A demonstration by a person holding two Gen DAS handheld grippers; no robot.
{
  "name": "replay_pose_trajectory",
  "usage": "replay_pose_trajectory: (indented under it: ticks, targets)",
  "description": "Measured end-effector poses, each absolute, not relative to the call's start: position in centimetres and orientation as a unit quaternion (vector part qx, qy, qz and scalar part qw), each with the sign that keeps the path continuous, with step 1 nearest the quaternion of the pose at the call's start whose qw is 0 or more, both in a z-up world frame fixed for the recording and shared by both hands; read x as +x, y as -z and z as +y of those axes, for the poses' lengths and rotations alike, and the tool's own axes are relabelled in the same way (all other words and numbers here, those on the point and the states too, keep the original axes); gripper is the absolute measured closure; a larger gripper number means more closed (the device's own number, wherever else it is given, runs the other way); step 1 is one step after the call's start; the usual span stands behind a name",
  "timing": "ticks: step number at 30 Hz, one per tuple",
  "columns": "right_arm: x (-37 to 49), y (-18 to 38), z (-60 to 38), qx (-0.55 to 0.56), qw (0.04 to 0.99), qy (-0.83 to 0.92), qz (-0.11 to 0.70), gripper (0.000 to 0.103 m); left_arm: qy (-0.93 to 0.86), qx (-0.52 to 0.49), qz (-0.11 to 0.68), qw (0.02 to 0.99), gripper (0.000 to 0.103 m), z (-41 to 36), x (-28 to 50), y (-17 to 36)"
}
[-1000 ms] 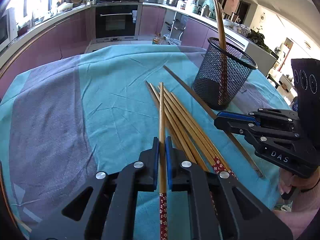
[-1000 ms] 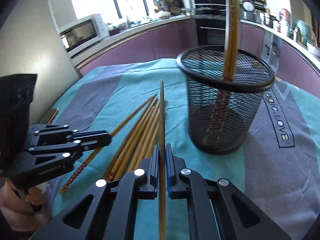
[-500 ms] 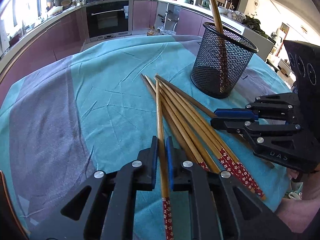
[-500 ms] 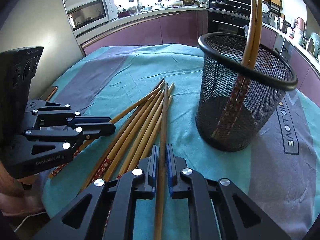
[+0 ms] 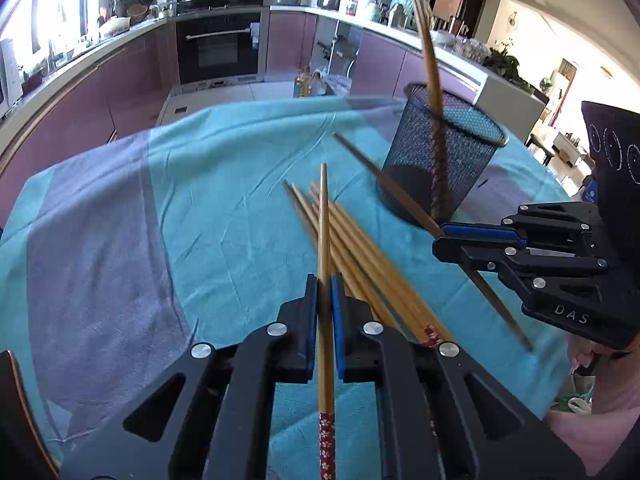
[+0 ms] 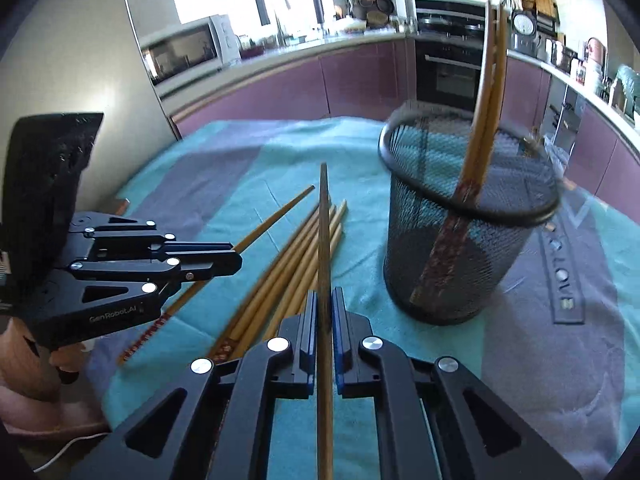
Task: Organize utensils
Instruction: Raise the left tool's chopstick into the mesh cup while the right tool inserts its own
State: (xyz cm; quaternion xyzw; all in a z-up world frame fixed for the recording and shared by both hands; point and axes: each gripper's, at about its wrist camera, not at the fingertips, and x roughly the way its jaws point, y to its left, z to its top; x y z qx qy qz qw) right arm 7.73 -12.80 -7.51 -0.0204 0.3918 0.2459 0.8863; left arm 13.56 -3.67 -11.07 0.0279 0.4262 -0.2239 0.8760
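Each gripper was clenched on one chopstick, its long axis running straight ahead between the jaws. The cup (image 6: 466,236) stood ahead and right of the right gripper (image 6: 325,300), nearer it than the left gripper (image 5: 325,286); loose chopsticks (image 6: 292,264) lay below.

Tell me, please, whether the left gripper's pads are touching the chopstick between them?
Touching: the left wrist view shows the left gripper with both blue pads pressed against the chopstick, leaving no gap.
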Motion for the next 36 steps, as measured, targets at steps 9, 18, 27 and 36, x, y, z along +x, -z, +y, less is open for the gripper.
replay_pose_trajectory:
  ticks: [9,18,27,36]
  targets:
    - [6.0,3.1,-16.0,0.015,0.913,-0.244,0.326,0.097,0.275,0.003,0.360,0.892,0.095,-3.2,11.5,4.9]
    - [5.4,-0.1,-18.5,0.041,0.930,-0.240,0.275,0.097,0.304,-0.017,0.299,0.904,0.095,-3.0,10.3,-0.6]
    - [6.5,-4.2,-20.3,0.051,0.942,-0.236,0.231,0.097,0.321,-0.034,0.248,0.913,0.095,-4.7,11.6,-5.2]
    - [8.6,-6.6,-21.6,0.053,0.954,-0.215,0.202,0.097,0.331,-0.044,0.222,0.916,0.095,-8.2,13.7,-8.2]
